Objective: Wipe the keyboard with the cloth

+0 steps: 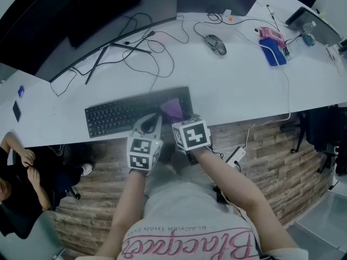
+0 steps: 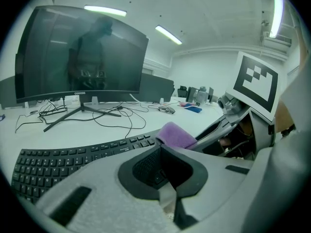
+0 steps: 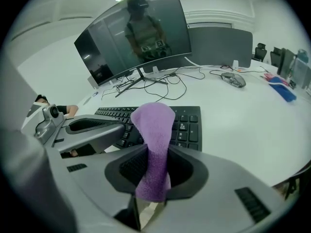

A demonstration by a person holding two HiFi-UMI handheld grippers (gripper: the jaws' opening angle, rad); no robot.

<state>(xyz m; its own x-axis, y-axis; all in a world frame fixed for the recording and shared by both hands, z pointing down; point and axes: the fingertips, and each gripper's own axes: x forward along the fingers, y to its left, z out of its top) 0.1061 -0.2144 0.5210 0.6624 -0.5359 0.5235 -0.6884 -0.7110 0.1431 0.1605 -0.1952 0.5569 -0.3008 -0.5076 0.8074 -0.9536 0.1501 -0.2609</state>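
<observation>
- The long white desk (image 1: 244,85) ran across the head view, with loose black cables (image 1: 146,50) trailing over its top
- The wide curved black monitor (image 2: 77,57) stood on thin legs at the back of the desk, its screen dark
- The flat black keyboard (image 1: 114,115) lay along the desk's near edge, in front of the monitor
- The right gripper (image 3: 155,154) was clamped on the cloth, over the keyboard's right end
- The left gripper (image 2: 160,164) hung just beside the right one, above the keyboard's front edge, its jaws pressed together with nothing between them
- The soft purple cloth (image 3: 153,125) rose from the right jaws, and its free end drooped forward over the right-hand keys
- The dark mouse (image 1: 216,44) sat on the desk, well behind the keyboard
</observation>
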